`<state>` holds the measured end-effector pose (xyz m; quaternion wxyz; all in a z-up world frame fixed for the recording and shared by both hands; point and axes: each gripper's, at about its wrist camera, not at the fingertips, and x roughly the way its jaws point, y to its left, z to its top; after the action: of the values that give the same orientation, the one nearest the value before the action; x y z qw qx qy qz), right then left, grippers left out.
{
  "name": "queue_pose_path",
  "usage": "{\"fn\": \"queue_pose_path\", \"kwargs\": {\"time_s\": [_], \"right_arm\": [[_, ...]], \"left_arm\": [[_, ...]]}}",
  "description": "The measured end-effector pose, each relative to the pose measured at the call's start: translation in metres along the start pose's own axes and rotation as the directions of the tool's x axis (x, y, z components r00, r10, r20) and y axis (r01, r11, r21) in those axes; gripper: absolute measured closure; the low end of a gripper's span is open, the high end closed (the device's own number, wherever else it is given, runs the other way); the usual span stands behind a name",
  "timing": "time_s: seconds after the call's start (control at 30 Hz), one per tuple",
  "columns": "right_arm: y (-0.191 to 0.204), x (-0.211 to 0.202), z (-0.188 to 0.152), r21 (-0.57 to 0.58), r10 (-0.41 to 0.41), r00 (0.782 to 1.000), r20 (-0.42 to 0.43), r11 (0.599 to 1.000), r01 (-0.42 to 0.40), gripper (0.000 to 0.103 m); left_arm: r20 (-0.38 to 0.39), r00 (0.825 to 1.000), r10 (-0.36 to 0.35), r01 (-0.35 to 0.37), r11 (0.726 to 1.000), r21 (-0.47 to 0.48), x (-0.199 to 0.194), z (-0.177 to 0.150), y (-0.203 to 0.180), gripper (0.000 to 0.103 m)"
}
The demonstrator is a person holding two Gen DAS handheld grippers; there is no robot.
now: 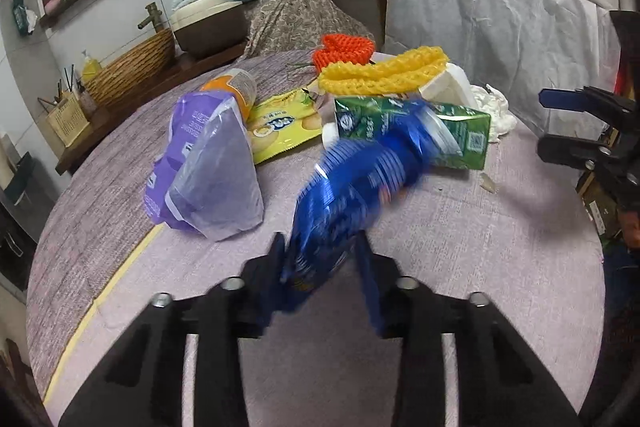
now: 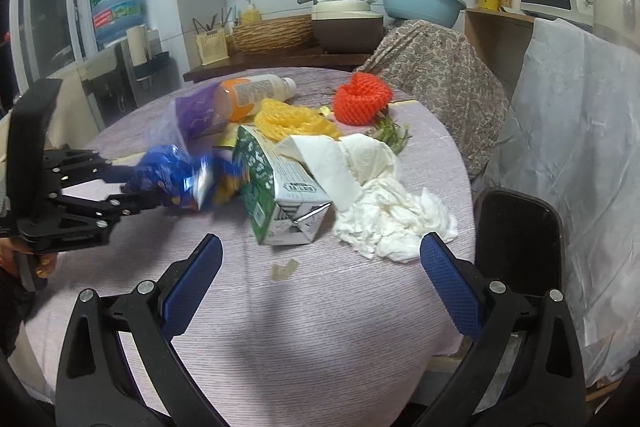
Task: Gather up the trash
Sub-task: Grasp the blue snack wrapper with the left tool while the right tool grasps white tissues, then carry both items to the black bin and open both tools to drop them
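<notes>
My left gripper [image 1: 320, 263] pinches a blurred blue wrapper [image 1: 348, 195], seemingly lifted just off the round table [image 1: 480, 247]. My right gripper [image 2: 320, 259] hangs spread, empty. Beyond lie the green carton [image 2: 276, 183], white tissue [image 2: 384, 211] and orange foam net [image 2: 360, 99].

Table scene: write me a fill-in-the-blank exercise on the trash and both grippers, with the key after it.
1. The left gripper is shut on a crumpled ____ wrapper.
2. The right gripper hovers over the table with its jaws ____.
3. The green carton lies beside a heap of white ____.
4. Next to the yellow foam net sits another one coloured ____.

Missing words: blue; open; tissue paper; red
</notes>
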<state>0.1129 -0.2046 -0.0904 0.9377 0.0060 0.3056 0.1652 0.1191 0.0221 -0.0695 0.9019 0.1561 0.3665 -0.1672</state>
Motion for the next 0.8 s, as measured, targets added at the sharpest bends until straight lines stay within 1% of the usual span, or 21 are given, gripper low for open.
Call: {"fn": "queue_pose_path", "kwargs": {"time_s": [0.07,0.13,0.2,0.3,0.4,0.47,0.53,0.57,0.63,0.7,0.8], "right_arm": [[-0.007,0.005,0.0,-0.004,-0.015,1.0,-0.011,1.0,0.015,0.005],[-0.016,0.014,0.0,-0.007,-0.039,0.999,-0.035,0.999,0.039,0.005],[-0.025,0.022,0.0,-0.009,-0.061,0.997,-0.054,0.998,0.061,0.007],[-0.037,0.035,0.002,-0.019,-0.083,0.993,-0.088,0.997,0.081,0.018],[-0.043,0.049,0.006,-0.044,-0.089,0.989,-0.114,0.995,0.085,0.022],[-0.046,0.057,0.008,-0.057,-0.101,0.986,-0.133,0.994,0.094,0.03],[-0.048,0.062,0.009,-0.054,-0.075,0.987,-0.14,0.996,0.068,0.043],[-0.047,0.063,0.009,-0.054,-0.069,0.988,-0.137,0.997,0.062,0.046],[-0.045,0.062,0.009,-0.05,-0.062,0.989,-0.135,0.997,0.055,0.055],[-0.042,0.06,0.007,-0.044,-0.059,0.989,-0.135,0.998,0.053,0.06],[-0.04,0.053,0.002,-0.036,-0.048,0.992,-0.12,0.998,0.044,0.062]], "left_arm": [[0.0,1.0,-0.009,0.009,1.0,-0.01,-0.001,-0.002,0.0,0.079],[0.0,1.0,-0.016,0.016,1.0,-0.013,-0.003,-0.004,-0.001,0.086],[0.009,1.0,-0.019,0.019,1.0,-0.015,-0.006,-0.007,-0.003,0.088],[0.014,1.0,-0.024,0.024,1.0,-0.019,-0.008,-0.007,-0.005,0.089],[0.02,0.999,-0.026,0.026,0.999,-0.025,-0.011,-0.008,-0.007,0.091],[0.024,0.999,-0.028,0.028,0.999,-0.036,-0.012,-0.008,-0.006,0.092],[0.028,0.999,-0.044,0.045,0.998,-0.051,-0.015,-0.009,-0.006,0.093],[0.031,0.998,-0.047,0.048,0.997,-0.057,-0.016,-0.01,-0.006,0.093],[0.037,0.998,-0.049,0.051,0.996,-0.069,-0.019,-0.011,-0.006,0.093],[0.045,0.998,-0.052,0.056,0.995,-0.08,-0.022,-0.012,-0.006,0.093],[0.055,0.997,-0.056,0.061,0.994,-0.095,-0.027,-0.014,-0.006,0.094]]}}
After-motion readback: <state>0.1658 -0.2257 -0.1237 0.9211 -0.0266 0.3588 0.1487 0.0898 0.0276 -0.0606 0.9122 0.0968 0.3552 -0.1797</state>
